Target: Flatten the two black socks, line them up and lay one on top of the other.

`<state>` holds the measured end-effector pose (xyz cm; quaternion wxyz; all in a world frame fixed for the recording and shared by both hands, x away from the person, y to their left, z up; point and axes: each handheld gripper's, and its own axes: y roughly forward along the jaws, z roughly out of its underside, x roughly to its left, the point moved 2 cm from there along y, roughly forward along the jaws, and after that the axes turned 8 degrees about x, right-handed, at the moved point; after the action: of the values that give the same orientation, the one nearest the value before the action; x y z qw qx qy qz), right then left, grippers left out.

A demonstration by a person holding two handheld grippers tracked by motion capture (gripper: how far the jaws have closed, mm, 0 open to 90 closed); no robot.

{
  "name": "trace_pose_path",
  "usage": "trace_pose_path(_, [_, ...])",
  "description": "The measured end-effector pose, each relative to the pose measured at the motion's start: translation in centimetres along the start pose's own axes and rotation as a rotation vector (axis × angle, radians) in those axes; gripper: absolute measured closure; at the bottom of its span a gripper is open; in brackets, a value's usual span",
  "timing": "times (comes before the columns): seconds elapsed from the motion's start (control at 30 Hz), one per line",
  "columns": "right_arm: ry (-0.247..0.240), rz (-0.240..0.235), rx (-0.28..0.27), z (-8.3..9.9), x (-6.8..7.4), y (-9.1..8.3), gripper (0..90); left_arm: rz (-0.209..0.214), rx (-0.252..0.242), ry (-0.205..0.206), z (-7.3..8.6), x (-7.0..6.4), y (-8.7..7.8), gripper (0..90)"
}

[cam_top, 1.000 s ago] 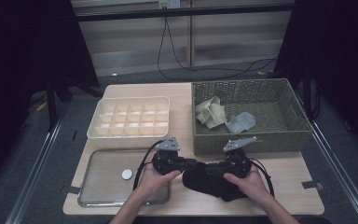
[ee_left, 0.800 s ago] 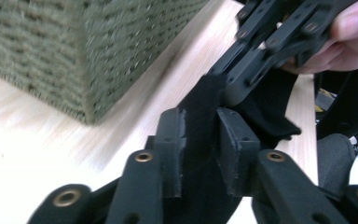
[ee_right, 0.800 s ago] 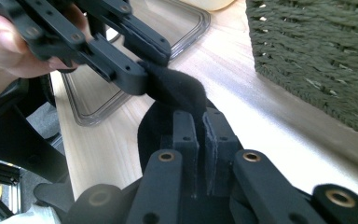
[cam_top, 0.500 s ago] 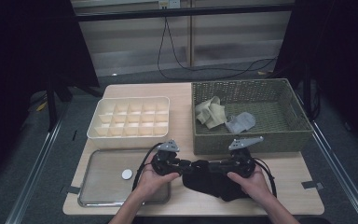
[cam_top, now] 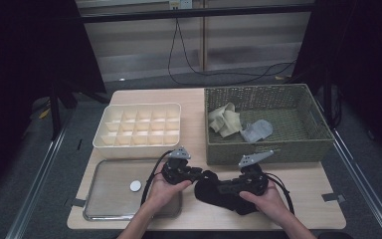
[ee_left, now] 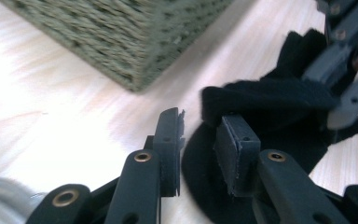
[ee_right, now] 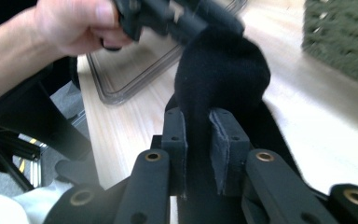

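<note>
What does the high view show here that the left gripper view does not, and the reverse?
High view alone: the compartment box, the metal tray with a white disc, the two pale cloths in the basket, and both of the person's hands. Left gripper view alone: the left hand-held gripper up close, its jaws apart with a fold of the black cloth at the right jaw. Both share: the wicker basket, the black cloth, the wooden table and the right hand-held gripper.

Black cloth (cam_top: 219, 191), bunched, on table front
</note>
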<state>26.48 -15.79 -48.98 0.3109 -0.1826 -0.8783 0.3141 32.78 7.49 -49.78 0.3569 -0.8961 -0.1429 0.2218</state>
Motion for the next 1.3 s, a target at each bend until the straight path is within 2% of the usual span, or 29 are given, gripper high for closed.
trace_pose_path(0.13, [-0.002, -0.014, 0.029, 0.3, 0.2, 0.5, 73.5, -0.007, -0.009, -0.010, 0.2, 0.4, -0.7, 69.3])
trace_pose_path(0.3, [-0.007, -0.028, 0.058, 0.4, 0.3, 1.1, 72.6, -0.010, -0.023, 0.000, 0.0, 0.5, -1.2, 68.6])
trace_pose_path(0.4, [-0.010, -0.030, 0.067, 0.4, 0.3, 1.4, 72.6, -0.015, -0.040, -0.020, 0.0, 0.7, -1.5, 67.9])
trace_pose_path(0.47, [-0.009, -0.032, 0.073, 0.5, 0.2, 1.4, 72.9, -0.023, -0.036, -0.015, 0.0, 0.8, -1.6, 68.0])
trace_pose_path(0.6, [-0.006, -0.031, 0.086, 0.8, 0.2, 1.7, 72.7, -0.018, -0.064, -0.042, 0.2, 1.4, -2.4, 68.0])
trace_pose_path(0.7, [-0.006, -0.036, 0.092, 0.8, 0.2, 1.9, 72.9, -0.016, -0.062, -0.041, 0.2, 1.3, -2.4, 67.9])
trace_pose_path(0.87, [-0.015, -0.032, 0.091, 0.7, 0.5, 1.7, 74.4, 0.018, -0.031, -0.005, -0.1, 0.3, -1.2, 67.9])
trace_pose_path(1.0, [-0.007, -0.021, 0.067, 0.6, 0.3, 0.9, 74.6, 0.024, 0.021, 0.014, 0.2, 0.0, -0.6, 70.3])
trace_pose_path(1.1, [-0.002, -0.010, 0.043, 0.6, 0.2, 0.0, 74.6, 0.028, 0.042, 0.018, 0.4, 0.0, -0.3, 72.6])
trace_pose_path(1.2, [0.012, 0.013, 0.039, 0.8, -0.1, -0.8, 74.6, 0.030, 0.081, 0.029, 0.7, -0.2, 0.3, 73.1])
trace_pose_path(1.3, [0.025, 0.038, 0.041, 1.3, -0.6, -1.6, 74.4, 0.020, 0.094, 0.036, 0.9, -0.4, 0.6, 71.0])
